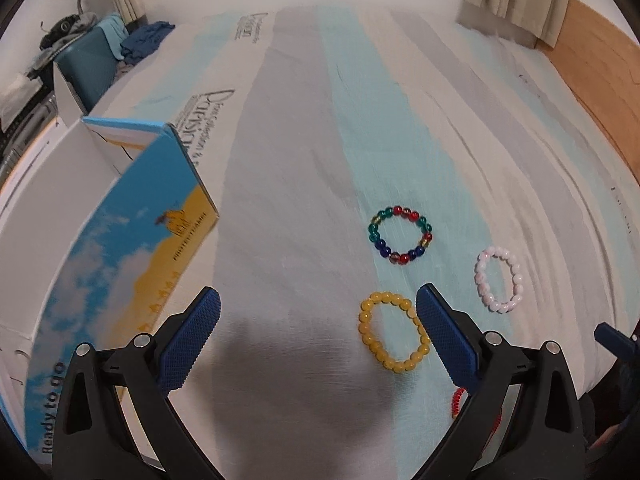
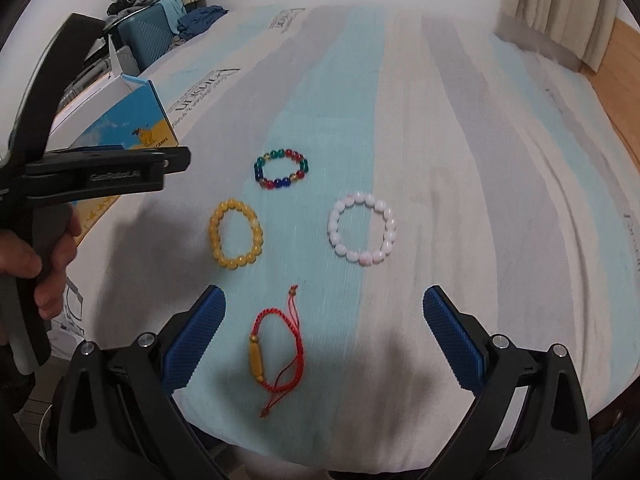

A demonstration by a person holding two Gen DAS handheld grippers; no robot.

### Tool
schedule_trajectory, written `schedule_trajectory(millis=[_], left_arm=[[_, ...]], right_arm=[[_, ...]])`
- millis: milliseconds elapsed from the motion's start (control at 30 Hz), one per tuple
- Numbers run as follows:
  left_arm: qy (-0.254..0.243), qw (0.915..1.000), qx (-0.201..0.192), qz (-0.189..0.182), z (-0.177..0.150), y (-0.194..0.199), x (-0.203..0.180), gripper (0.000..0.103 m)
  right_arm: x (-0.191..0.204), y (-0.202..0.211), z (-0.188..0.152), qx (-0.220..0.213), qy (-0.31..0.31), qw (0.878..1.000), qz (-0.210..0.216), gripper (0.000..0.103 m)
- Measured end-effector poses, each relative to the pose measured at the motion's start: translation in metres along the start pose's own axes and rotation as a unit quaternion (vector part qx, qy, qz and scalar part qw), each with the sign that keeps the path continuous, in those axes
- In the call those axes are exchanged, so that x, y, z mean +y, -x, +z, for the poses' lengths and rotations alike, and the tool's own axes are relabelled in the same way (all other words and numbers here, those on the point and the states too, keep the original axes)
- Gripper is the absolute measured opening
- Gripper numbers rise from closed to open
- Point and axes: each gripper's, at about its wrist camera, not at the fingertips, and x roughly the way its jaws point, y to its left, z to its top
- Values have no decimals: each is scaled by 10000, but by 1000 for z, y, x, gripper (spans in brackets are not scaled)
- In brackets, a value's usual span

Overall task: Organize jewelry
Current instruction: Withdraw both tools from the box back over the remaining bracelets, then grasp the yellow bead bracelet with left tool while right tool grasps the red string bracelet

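Bracelets on bed: yellow bracelet (image 1: 394,332) beside left claw (image 1: 318,306), red cord bracelet (image 2: 276,350) between right claw (image 2: 324,306) fingers; both claws released. Risk: pads snagging sheet, beads rolling away.

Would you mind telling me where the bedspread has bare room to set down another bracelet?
The bedspread lies bare right of the pink bracelet, and beyond the multicolour bracelet towards the curtain. It is crowded in the middle, where those two, the yellow bracelet and the red cord bracelet cluster, and left by the box.
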Motion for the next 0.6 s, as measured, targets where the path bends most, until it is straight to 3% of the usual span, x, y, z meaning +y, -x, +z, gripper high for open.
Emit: schedule_trajectory(millis=[367,600], left_arm=[[-229,9992,314,-10,-12,-28,-21,83],[-287,9985,458,-53,-17,-43,-27,77]], right_arm=[[8,-23,-27,350,188,9989,243,77],[11,-34,-34,596,206,9971,421,61]])
